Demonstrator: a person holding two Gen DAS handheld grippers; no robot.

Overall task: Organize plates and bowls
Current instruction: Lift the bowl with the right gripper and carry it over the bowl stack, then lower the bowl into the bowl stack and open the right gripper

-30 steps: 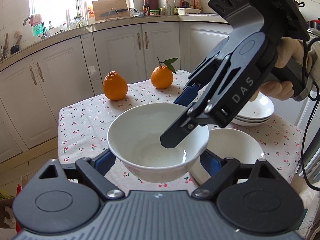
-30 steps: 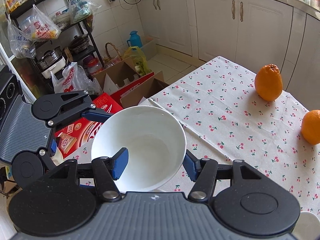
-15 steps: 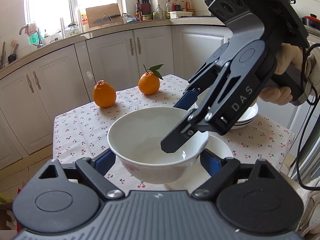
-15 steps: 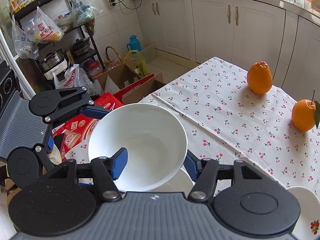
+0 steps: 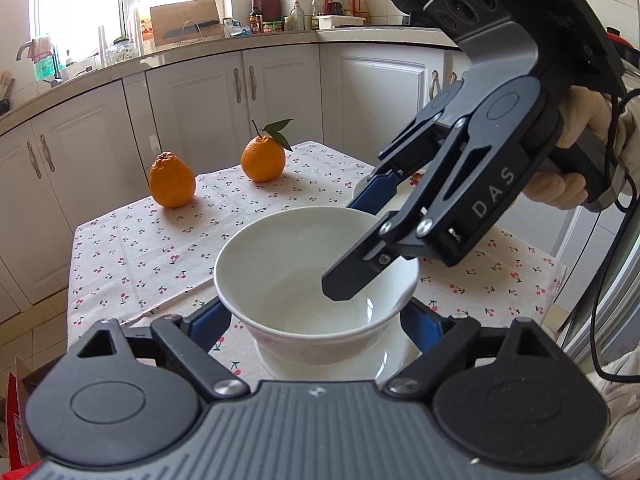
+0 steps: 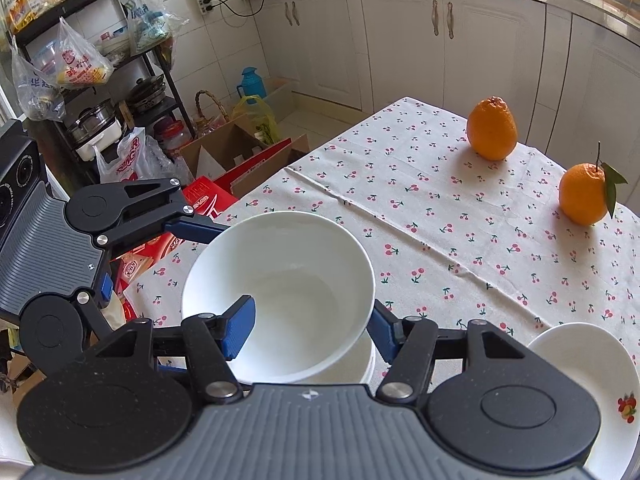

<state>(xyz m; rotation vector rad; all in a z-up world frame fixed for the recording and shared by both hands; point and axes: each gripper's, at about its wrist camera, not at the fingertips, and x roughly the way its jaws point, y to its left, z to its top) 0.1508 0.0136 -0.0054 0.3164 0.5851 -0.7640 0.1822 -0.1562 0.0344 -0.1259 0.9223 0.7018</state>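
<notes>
While white cabinets (image 5: 192, 120) wrap the room, my counter (image 6: 440, 240) wears a cherry-print cloth, with two oranges (image 6: 491, 128) well apart from me near its far edge. My right claw (image 6: 310, 326) is clamped on the rim of a white bowl (image 6: 280, 280), one finger inside, one outside, above another bowl (image 5: 384, 360). My left claw (image 5: 316, 324) stands wide either side of it; whether its pads touch, I cannot tell.
</notes>
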